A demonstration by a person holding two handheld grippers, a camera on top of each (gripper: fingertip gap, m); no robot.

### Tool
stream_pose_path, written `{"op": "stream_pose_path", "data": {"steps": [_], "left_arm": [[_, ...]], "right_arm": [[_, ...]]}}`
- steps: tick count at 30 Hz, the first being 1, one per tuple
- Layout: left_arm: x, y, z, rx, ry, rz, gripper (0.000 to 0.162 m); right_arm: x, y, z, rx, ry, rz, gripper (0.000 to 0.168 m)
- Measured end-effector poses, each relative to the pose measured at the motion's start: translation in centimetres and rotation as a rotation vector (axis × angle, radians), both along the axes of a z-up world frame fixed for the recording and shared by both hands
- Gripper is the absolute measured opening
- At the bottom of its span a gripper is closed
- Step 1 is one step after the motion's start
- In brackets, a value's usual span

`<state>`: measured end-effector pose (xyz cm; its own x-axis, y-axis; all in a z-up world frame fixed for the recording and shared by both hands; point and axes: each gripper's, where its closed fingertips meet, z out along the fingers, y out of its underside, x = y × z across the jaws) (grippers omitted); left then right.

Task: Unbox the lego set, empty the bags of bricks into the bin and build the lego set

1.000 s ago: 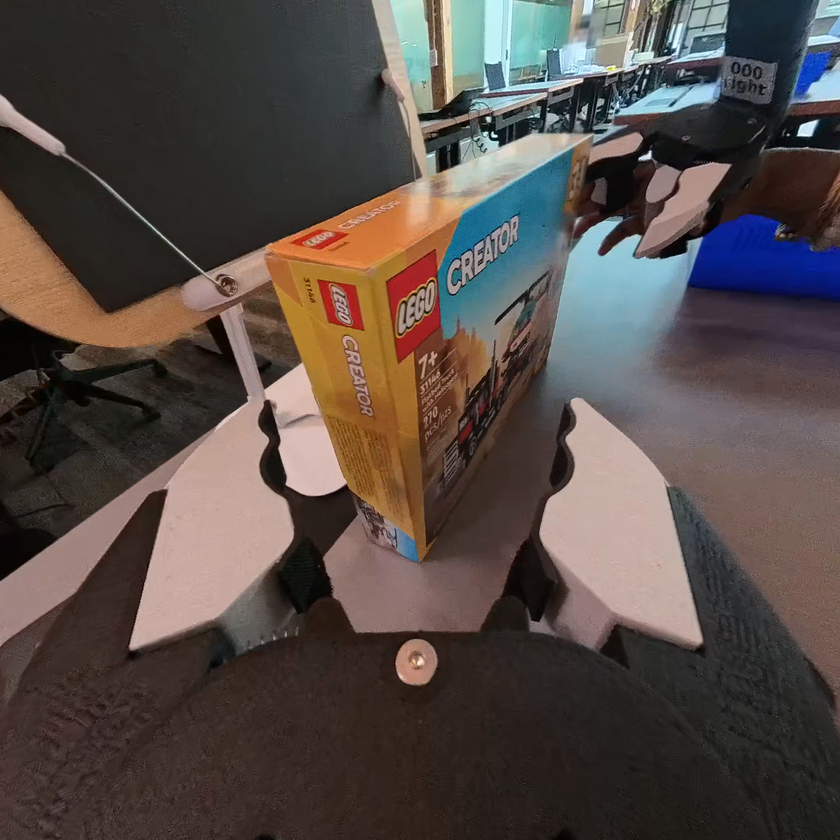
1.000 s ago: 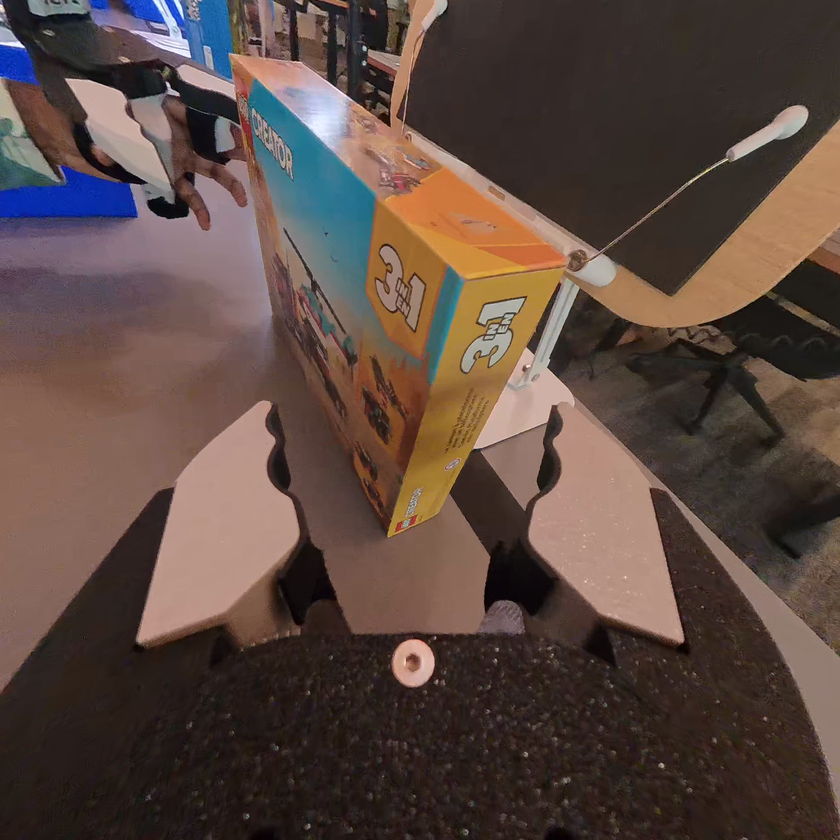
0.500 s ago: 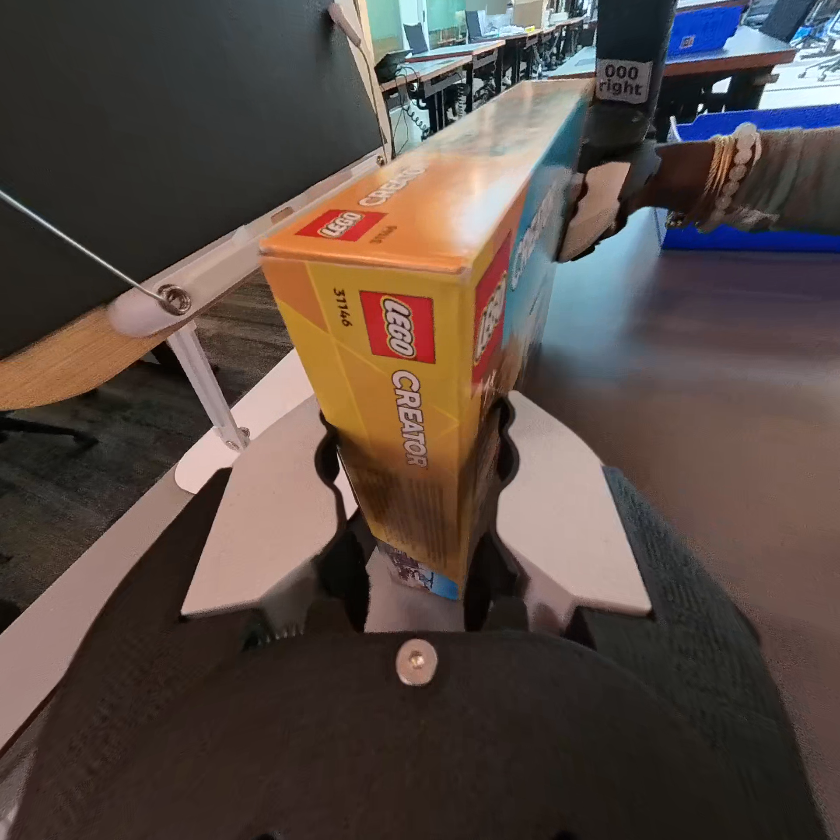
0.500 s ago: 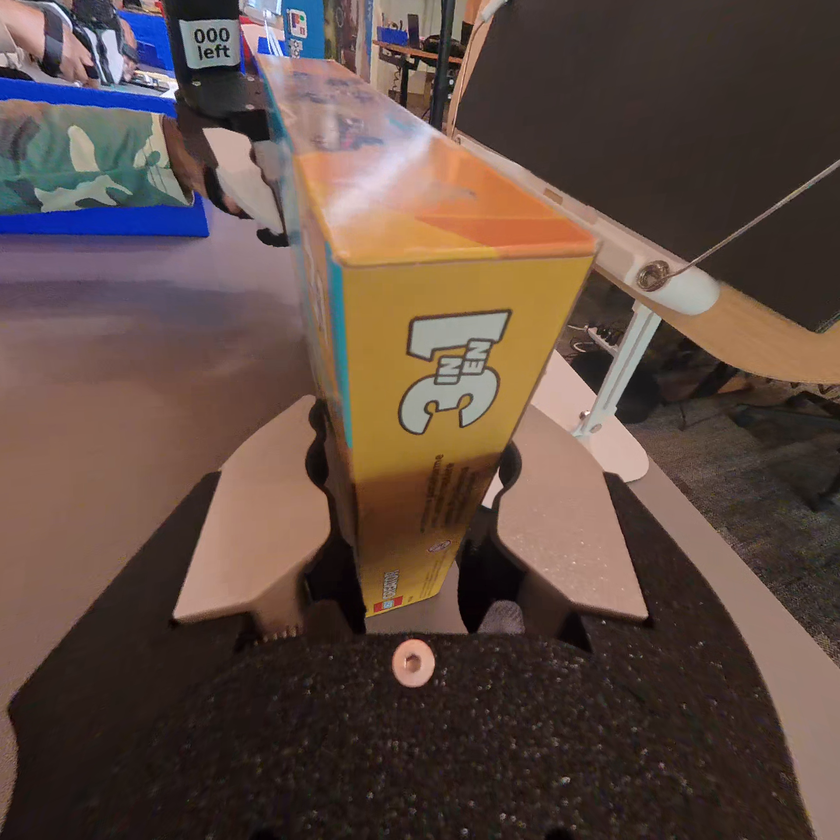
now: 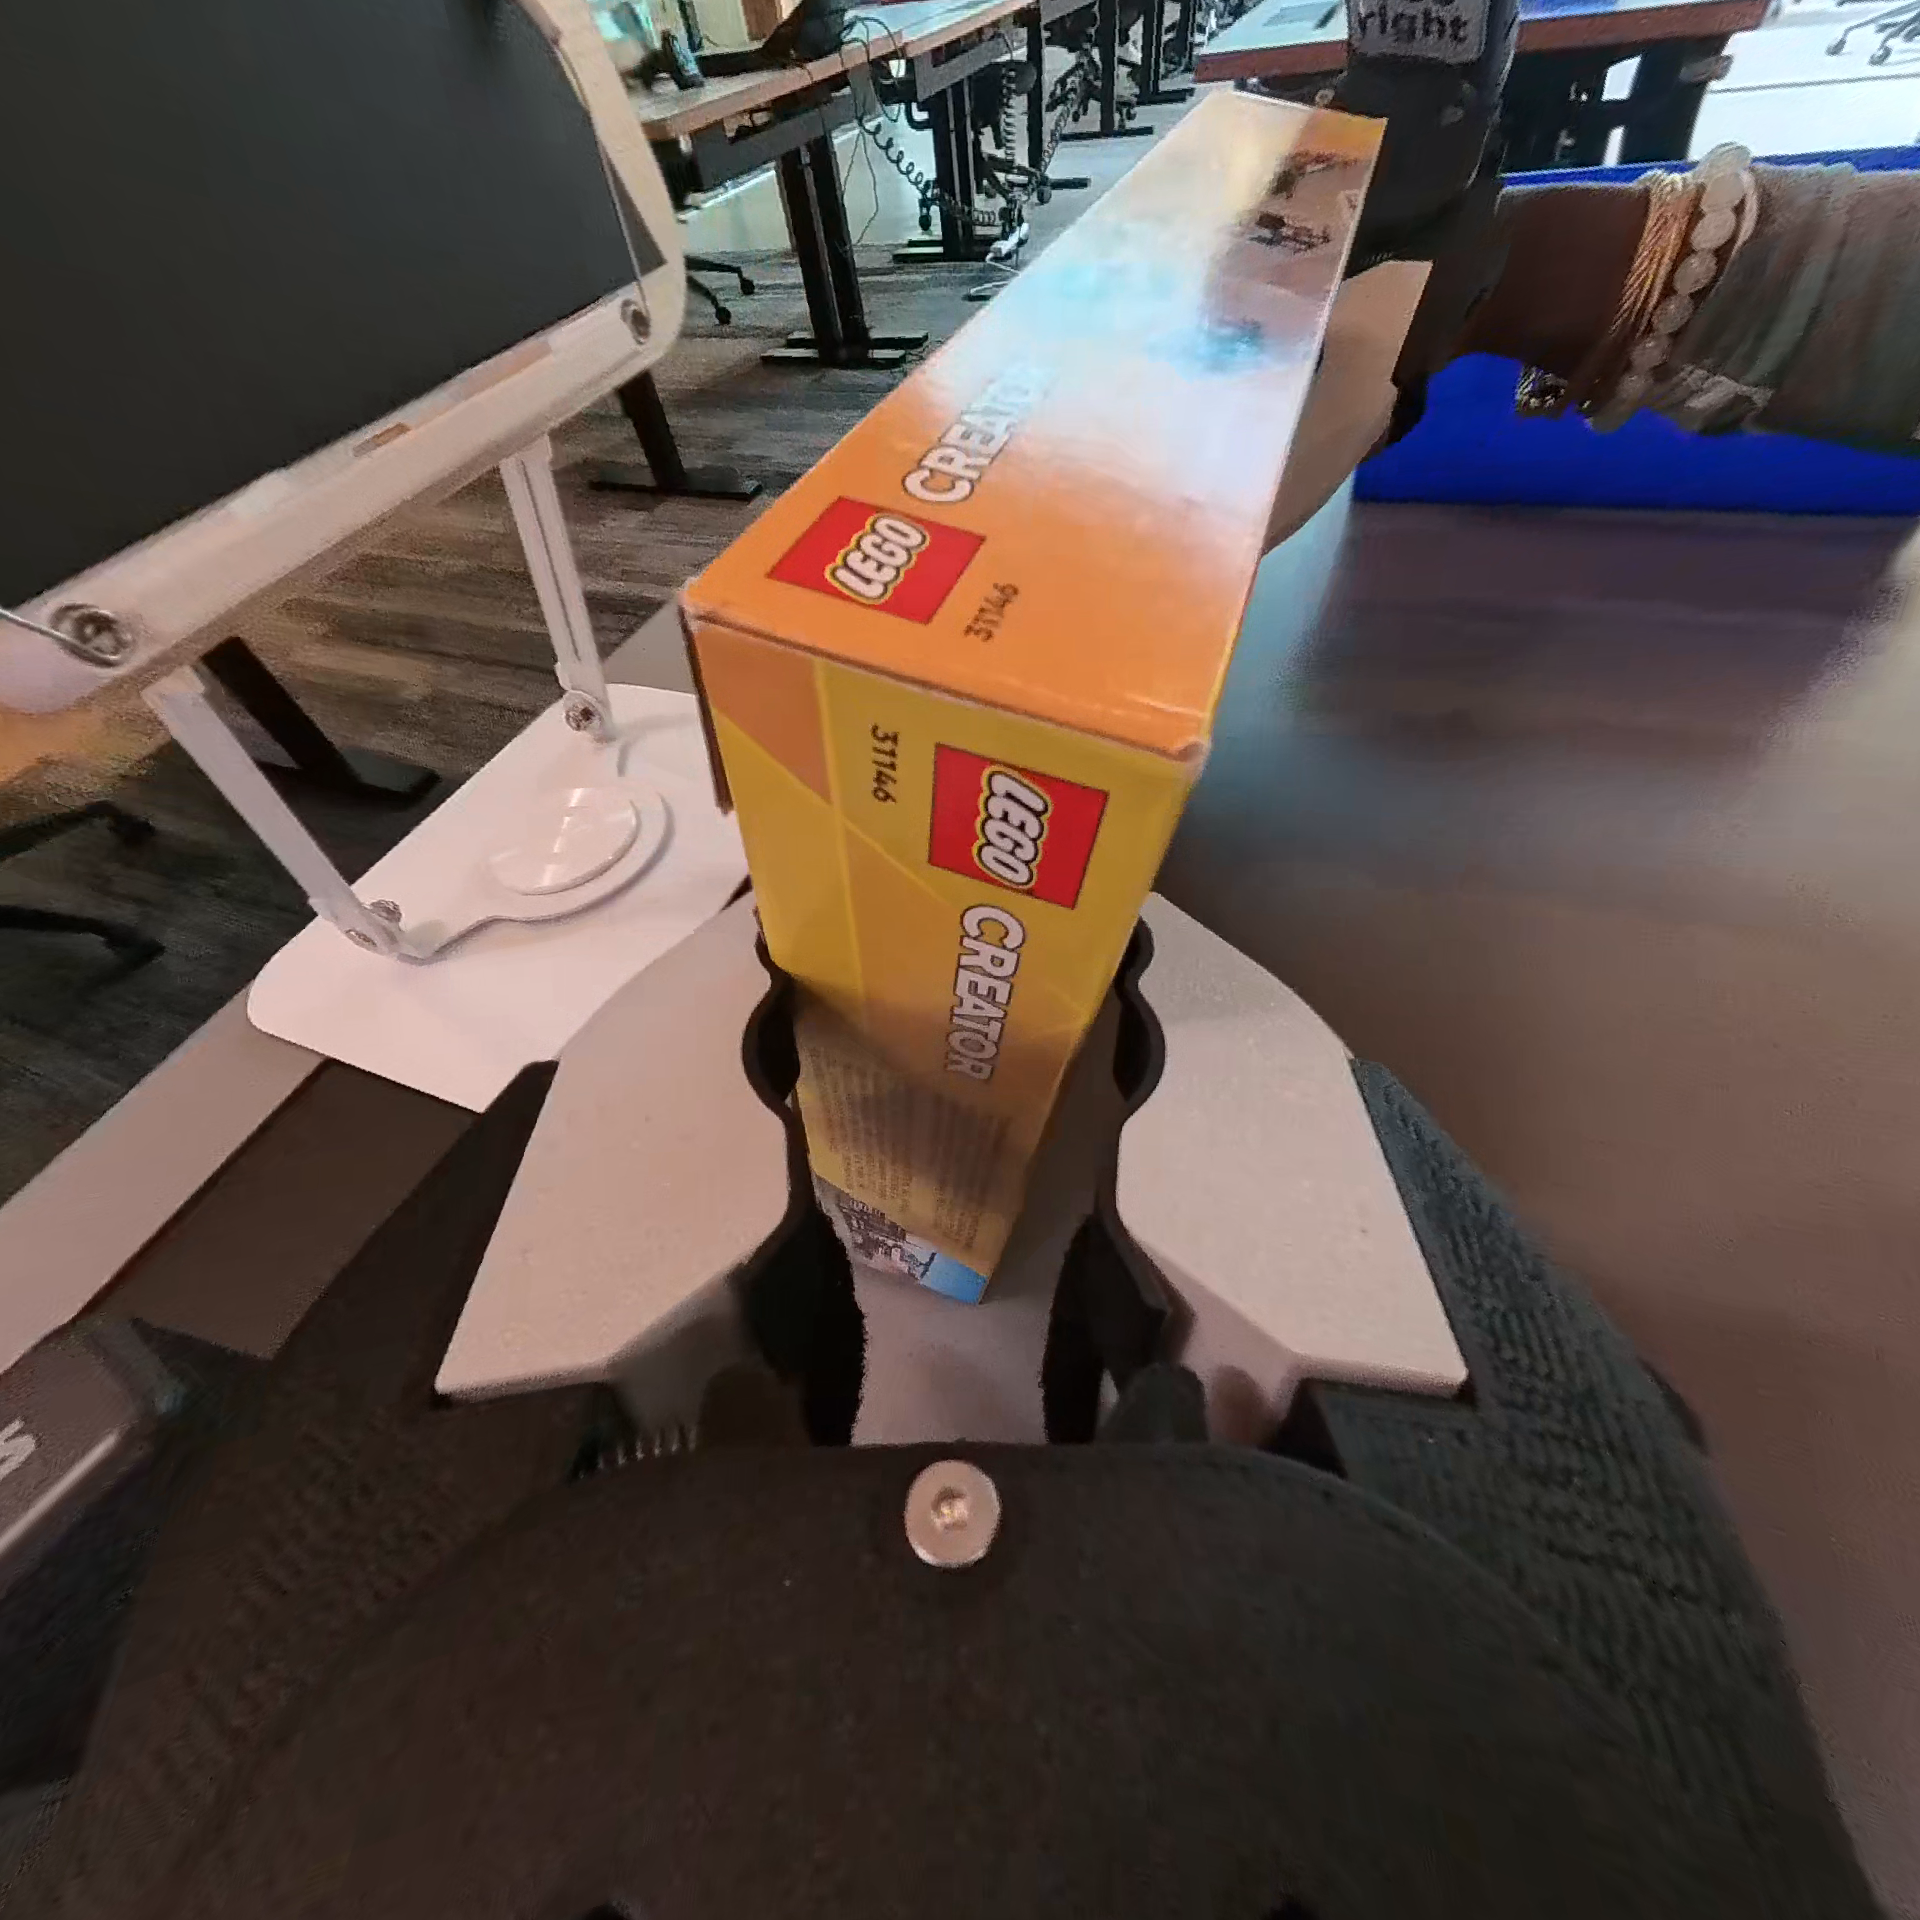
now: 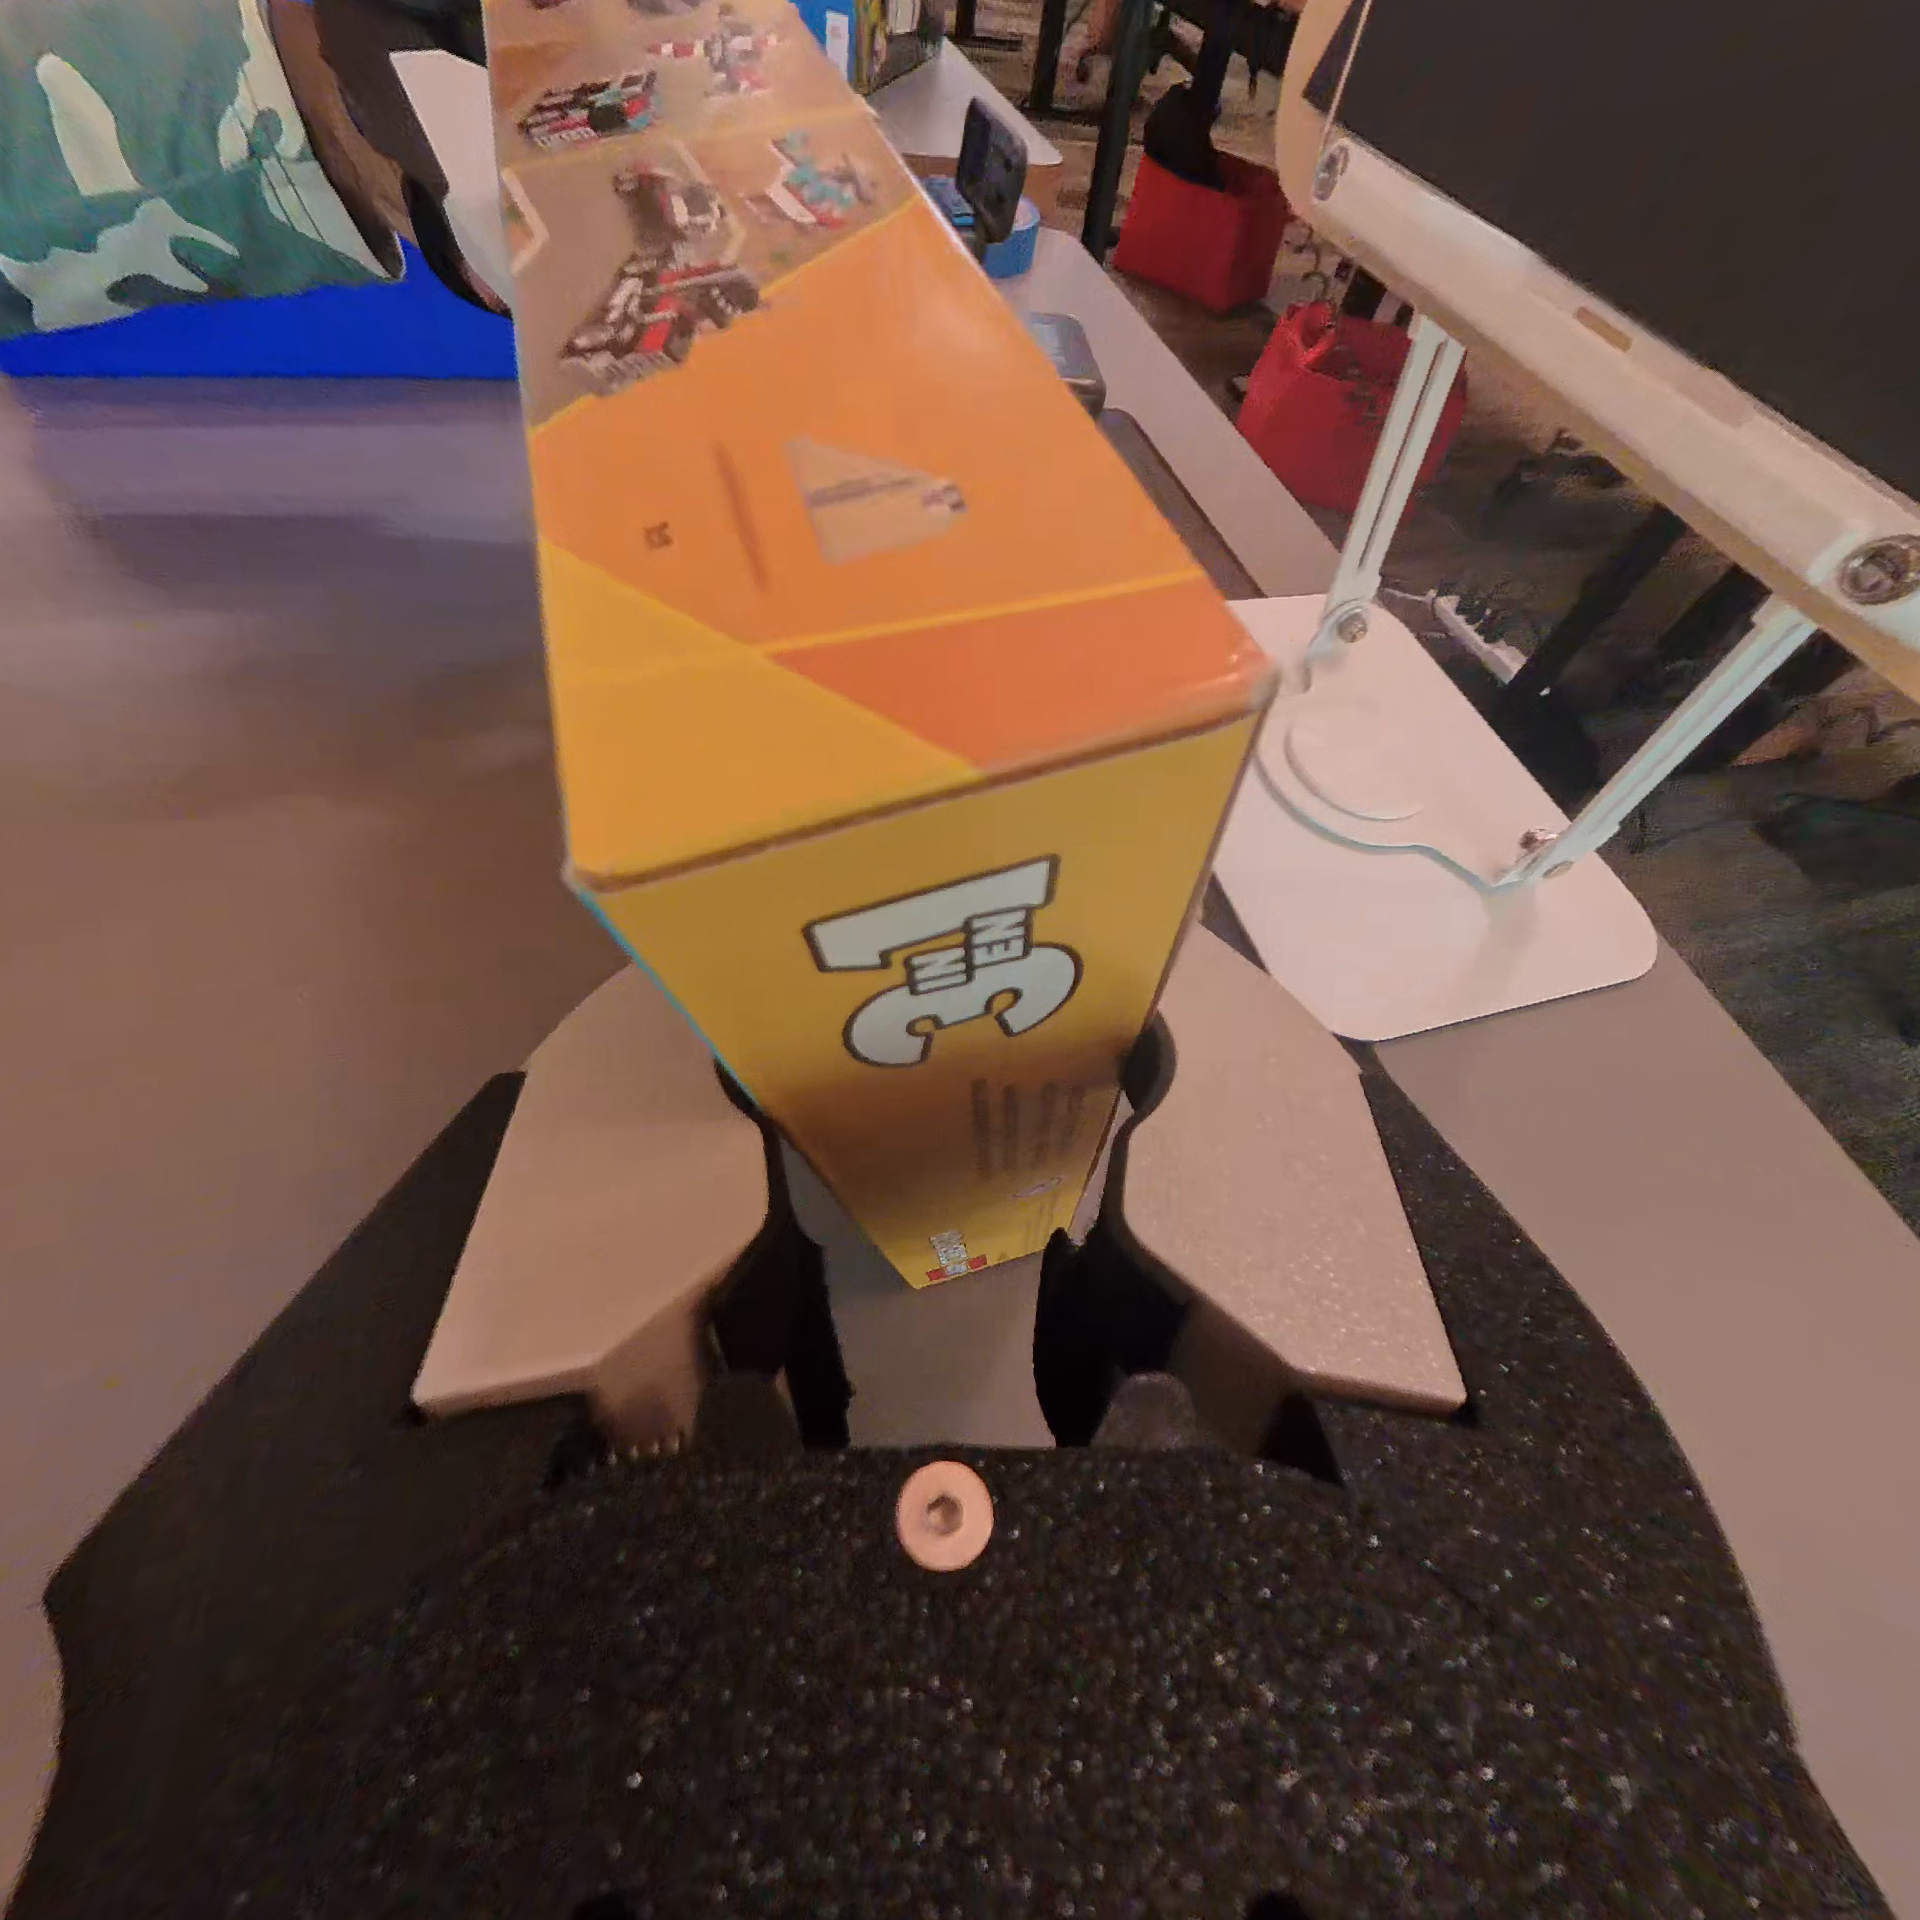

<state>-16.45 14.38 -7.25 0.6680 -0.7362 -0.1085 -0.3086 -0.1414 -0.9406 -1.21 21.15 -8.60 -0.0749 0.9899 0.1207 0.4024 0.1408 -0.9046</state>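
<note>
The lego box (image 5: 966, 831), yellow and orange, stands on its long narrow side and is held at both ends. My left gripper (image 5: 940, 966) is shut on its near end face in the left wrist view. My right gripper (image 6: 935, 1049) is shut on the opposite end face (image 6: 935, 987) in the right wrist view. The box looks lifted and tilted slightly above the grey table (image 5: 1558, 935). The right gripper also shows at the far end of the box in the left wrist view (image 5: 1423, 156). The box is closed.
A blue bin (image 5: 1621, 457) stands at the far side of the table, also in the right wrist view (image 6: 260, 332). A white lamp base (image 6: 1434, 914) with a dark panel above sits at the table edge beside the box (image 5: 499, 904). Desks and chairs lie beyond. Some 20 centimeters of space lies between my two pairs of fingers.
Both grippers moved from open and apart to shut on the box ends. Since half a second ago the box has risen and tipped so more of its top face shows.
</note>
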Motion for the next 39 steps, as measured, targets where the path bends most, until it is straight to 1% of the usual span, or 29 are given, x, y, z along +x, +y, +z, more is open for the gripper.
{"op": "stream_pose_path", "data": {"steps": [12, 17, 23, 28, 32, 35, 37, 39], "left_arm": [[3.0, -8.5, 0.0, -0.03, -0.004, -0.006, 0.059], [4.2, -11.5, 0.0, -0.038, -0.025, -0.005, 0.059], [5.2, -14.1, -0.1, -0.067, -0.033, 0.008, 0.059], [5.8, -15.7, 0.0, -0.045, -0.029, 0.019, 0.059], [6.2, -16.7, -0.1, -0.08, -0.049, 0.022, 0.059], [6.2, -16.8, 0.0, -0.054, -0.065, 0.025, 0.06], [6.3, -16.9, 0.1, -0.037, -0.086, 0.014, 0.063], [6.3, -17.0, 0.1, -0.034, -0.106, -0.002, 0.079]], "right_arm": [[3.2, -9.3, 0.3, -0.033, -0.027, 0.006, 0.068], [4.3, -11.9, 0.1, -0.059, -0.036, 0.008, 0.068], [5.3, -14.0, -0.1, -0.088, -0.053, 0.025, 0.068], [5.7, -15.0, 0.0, -0.067, -0.049, 0.04, 0.069], [5.9, -15.7, -0.2, -0.107, -0.068, 0.062, 0.069], [5.8, -15.6, -0.1, -0.093, -0.038, 0.06, 0.071], [5.8, -15.7, 0.0, -0.103, -0.008, 0.047, 0.074], [5.8, -16.2, 0.4, -0.141, 0.021, 0.025, 0.096]]}}
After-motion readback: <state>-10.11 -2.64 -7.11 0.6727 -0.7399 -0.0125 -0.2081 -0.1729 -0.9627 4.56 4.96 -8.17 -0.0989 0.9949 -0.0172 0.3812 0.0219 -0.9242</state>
